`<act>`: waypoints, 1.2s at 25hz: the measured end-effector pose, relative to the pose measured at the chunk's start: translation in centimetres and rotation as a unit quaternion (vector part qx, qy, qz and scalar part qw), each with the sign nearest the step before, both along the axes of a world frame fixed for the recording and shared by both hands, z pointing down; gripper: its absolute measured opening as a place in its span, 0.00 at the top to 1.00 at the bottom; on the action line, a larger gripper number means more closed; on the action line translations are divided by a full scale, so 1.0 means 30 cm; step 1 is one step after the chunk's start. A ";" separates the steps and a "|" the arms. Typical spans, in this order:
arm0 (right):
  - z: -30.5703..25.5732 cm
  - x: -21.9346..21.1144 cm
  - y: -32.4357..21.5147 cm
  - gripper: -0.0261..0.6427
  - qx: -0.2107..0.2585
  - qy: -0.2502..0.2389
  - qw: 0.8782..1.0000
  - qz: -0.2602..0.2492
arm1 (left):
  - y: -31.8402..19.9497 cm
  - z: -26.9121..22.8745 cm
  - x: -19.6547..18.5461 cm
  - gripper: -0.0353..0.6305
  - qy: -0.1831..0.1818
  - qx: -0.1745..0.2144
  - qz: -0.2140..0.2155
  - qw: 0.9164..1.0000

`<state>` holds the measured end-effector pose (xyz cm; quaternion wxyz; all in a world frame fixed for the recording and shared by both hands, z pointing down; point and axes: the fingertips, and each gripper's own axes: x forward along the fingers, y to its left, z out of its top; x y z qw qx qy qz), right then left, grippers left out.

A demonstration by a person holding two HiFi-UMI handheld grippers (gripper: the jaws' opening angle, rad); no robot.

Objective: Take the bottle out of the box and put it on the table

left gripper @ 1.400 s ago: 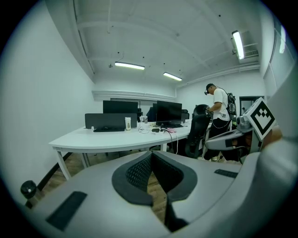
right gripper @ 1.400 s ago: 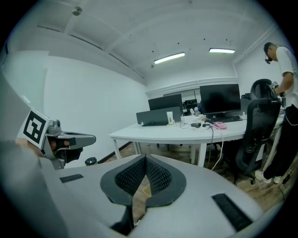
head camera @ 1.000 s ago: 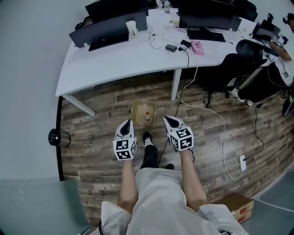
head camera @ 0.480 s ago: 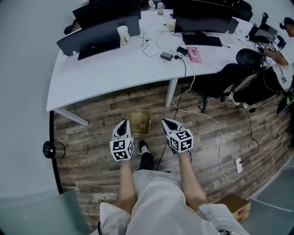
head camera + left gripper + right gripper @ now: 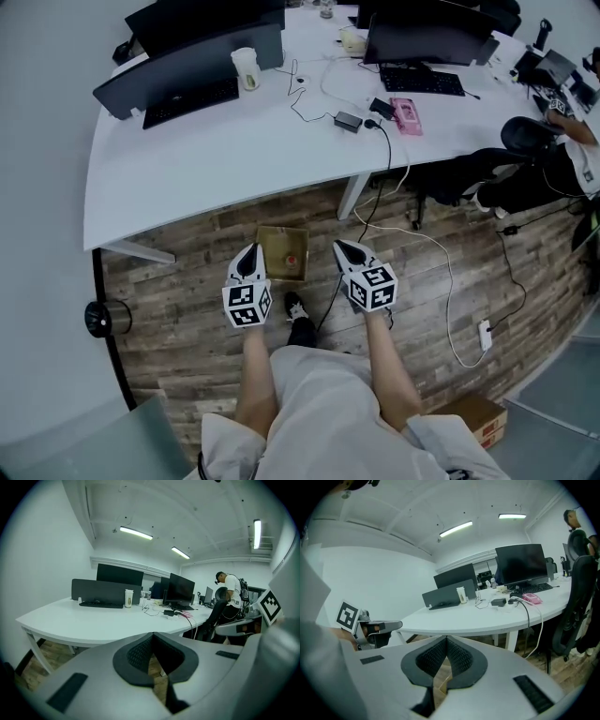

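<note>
Cardboard box (image 5: pixel 272 246) sits open on the wooden floor (image 5: pixel 178 291) just off the white table's (image 5: pixel 234 141) near edge, with the red-capped bottle (image 5: pixel 292 260) upright inside. The left gripper (image 5: pixel 250 249) and right gripper (image 5: pixel 340 247) flank it from above. Both have their jaws pressed together on nothing, probably because the reach down has not begun.

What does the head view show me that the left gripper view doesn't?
Only the head view: the open box on the wood floor by the table's edge, and the bottle with its red cap standing inside it. Only the left gripper view: the ceiling lights, and the left gripper close up, jaws shut together with nothing between them. Both: the white table, the cup, the monitors and the right gripper with its marker cube.
</note>
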<state>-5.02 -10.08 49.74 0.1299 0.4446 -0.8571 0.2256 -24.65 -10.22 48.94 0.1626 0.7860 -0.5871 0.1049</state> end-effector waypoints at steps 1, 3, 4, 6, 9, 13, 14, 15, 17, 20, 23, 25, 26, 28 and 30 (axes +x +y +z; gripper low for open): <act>0.008 -0.008 -0.031 0.90 -0.002 -0.001 1.000 0.005 | -0.032 0.010 -0.013 0.92 0.001 -0.003 0.003 1.000; 0.022 -0.027 -0.089 0.90 -0.008 -0.005 1.000 0.013 | -0.097 0.027 -0.041 0.93 0.003 -0.008 0.007 1.000; 0.029 -0.037 -0.116 0.90 -0.011 -0.008 1.000 0.017 | -0.128 0.037 -0.057 0.92 0.004 -0.011 0.009 1.000; 0.046 -0.057 -0.163 0.90 -0.017 -0.012 1.000 0.021 | -0.186 0.065 -0.089 0.92 0.006 -0.018 0.013 1.000; 0.070 -0.063 -0.215 0.90 -0.027 -0.017 0.999 0.031 | -0.246 0.127 -0.134 0.92 0.009 -0.037 0.017 0.999; 0.085 -0.023 -0.250 0.90 -0.033 -0.026 0.997 0.064 | -0.282 0.238 -0.155 0.92 0.013 -0.072 0.026 0.997; 0.097 -0.006 -0.245 0.90 -0.038 -0.029 0.996 0.073 | -0.275 0.278 -0.147 0.92 0.015 -0.084 0.030 0.996; 0.112 0.011 -0.237 0.90 -0.045 -0.035 0.995 0.081 | -0.266 0.321 -0.136 0.92 0.017 -0.097 0.035 0.995; 0.150 0.036 -0.230 0.90 -0.058 -0.048 0.993 0.093 | -0.253 0.408 -0.115 0.92 0.015 -0.122 0.043 0.991; 0.234 0.055 -0.243 0.90 -0.075 -0.054 0.991 0.095 | -0.255 0.520 -0.084 0.92 0.014 -0.149 0.051 0.988; 0.333 0.055 -0.237 0.90 -0.091 -0.033 0.992 0.078 | -0.232 0.609 -0.055 0.92 0.008 -0.166 0.059 0.984; 0.395 0.044 -0.239 0.90 -0.095 -0.018 0.993 0.062 | -0.224 0.666 -0.041 0.92 0.001 -0.175 0.068 0.982; 0.427 0.037 -0.245 0.90 -0.095 -0.010 0.994 0.053 | -0.227 0.696 -0.033 0.92 -0.002 -0.178 0.073 0.981; 0.495 0.020 -0.249 0.90 -0.098 0.005 0.995 0.032 | -0.234 0.768 -0.014 0.92 -0.005 -0.184 0.086 0.979; 0.564 0.004 -0.239 0.90 -0.101 0.014 0.995 0.011 | -0.239 0.864 -0.003 0.92 -0.009 -0.198 0.099 0.975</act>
